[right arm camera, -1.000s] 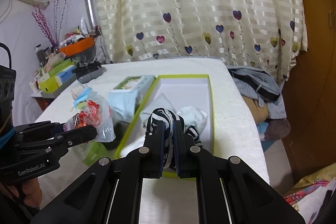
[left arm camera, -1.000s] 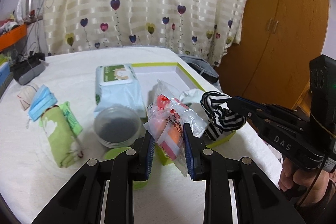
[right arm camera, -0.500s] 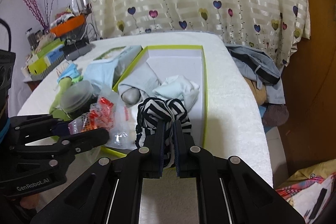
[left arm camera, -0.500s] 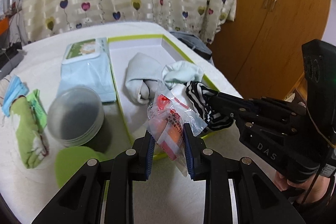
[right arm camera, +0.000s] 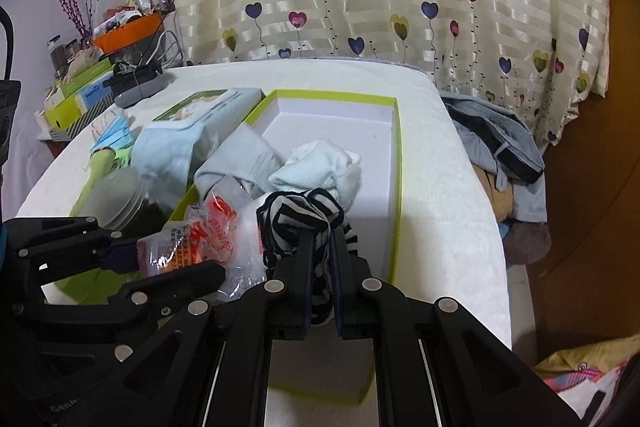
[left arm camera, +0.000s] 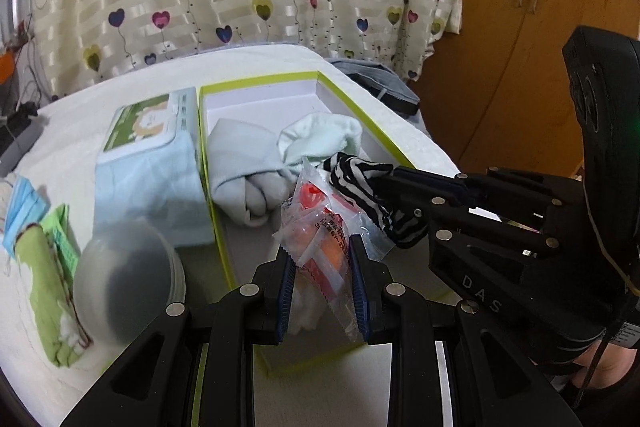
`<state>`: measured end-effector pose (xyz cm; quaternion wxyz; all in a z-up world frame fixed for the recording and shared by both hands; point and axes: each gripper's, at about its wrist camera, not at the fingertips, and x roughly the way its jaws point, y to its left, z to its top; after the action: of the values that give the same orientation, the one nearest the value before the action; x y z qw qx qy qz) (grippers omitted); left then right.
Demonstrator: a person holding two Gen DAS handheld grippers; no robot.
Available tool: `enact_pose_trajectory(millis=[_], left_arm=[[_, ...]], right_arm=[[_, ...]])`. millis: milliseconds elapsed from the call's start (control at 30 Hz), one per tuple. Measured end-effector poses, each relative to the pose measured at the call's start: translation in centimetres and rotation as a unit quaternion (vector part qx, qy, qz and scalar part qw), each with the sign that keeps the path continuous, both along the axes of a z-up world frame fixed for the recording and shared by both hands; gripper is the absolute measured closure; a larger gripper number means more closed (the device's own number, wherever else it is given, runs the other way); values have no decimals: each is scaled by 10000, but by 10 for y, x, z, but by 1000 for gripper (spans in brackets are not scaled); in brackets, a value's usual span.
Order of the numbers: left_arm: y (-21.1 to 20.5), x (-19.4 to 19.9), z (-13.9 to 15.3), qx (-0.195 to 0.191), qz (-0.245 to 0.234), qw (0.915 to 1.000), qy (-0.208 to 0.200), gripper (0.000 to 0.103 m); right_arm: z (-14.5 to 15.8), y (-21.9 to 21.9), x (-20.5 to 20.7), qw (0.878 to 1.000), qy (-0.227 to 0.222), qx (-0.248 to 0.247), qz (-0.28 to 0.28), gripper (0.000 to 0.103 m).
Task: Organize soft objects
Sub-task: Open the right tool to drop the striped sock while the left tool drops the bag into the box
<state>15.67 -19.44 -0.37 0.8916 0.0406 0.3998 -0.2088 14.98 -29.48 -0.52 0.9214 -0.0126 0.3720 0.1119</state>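
Observation:
A white box with a lime-green rim (left arm camera: 348, 107) (right arm camera: 398, 163) lies on the white table. Inside it lie a grey sock (left arm camera: 240, 163) (right arm camera: 236, 163) and a pale mint sock (left arm camera: 320, 139) (right arm camera: 316, 167). My left gripper (left arm camera: 322, 255) is shut on a clear plastic packet with red and orange contents (left arm camera: 320, 227) (right arm camera: 192, 243), held over the box's near end. My right gripper (right arm camera: 320, 247) is shut on a black-and-white striped sock (right arm camera: 300, 215) (left arm camera: 368, 187), held over the box beside the packet.
Left of the box are a wet-wipes pack (left arm camera: 148, 147), a frosted round container (left arm camera: 124, 275), a green patterned cloth roll (left arm camera: 44, 291) and blue face masks (left arm camera: 24, 203). Clothes (right arm camera: 500, 143) hang off the table's right side. A wooden wardrobe (left arm camera: 520, 27) stands at right.
Both grippers have moved forward over the box with their loads; the packet and striped sock now hang above the box's near end, close together.

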Motion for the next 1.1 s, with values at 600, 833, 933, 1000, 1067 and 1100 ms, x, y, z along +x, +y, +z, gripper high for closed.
enact_pose_trajectory(millis=[600, 833, 933, 1000, 1067, 1100], left_arm=[[2, 0, 11, -48, -36, 9999, -131, 76], [11, -14, 18, -152, -6, 9996, -218, 70], [16, -19, 21, -217, 19, 9995, -246, 70], [19, -23, 22, -226, 33, 9994, -274, 70], [20, -28, 24, -239, 31, 9993, -290, 70], [22, -31, 25, -246, 32, 9992, -302, 70]], right_arm=[[16, -20, -14, 9988, -222, 381, -192, 59], [23, -18, -35, 9981, -300, 457, -277, 59], [26, -16, -44, 9980, -332, 443, -299, 59], [29, -15, -50, 9979, -358, 436, -323, 59], [31, -14, -54, 9978, -369, 434, -329, 59], [32, -12, -57, 9979, -368, 430, -325, 59]])
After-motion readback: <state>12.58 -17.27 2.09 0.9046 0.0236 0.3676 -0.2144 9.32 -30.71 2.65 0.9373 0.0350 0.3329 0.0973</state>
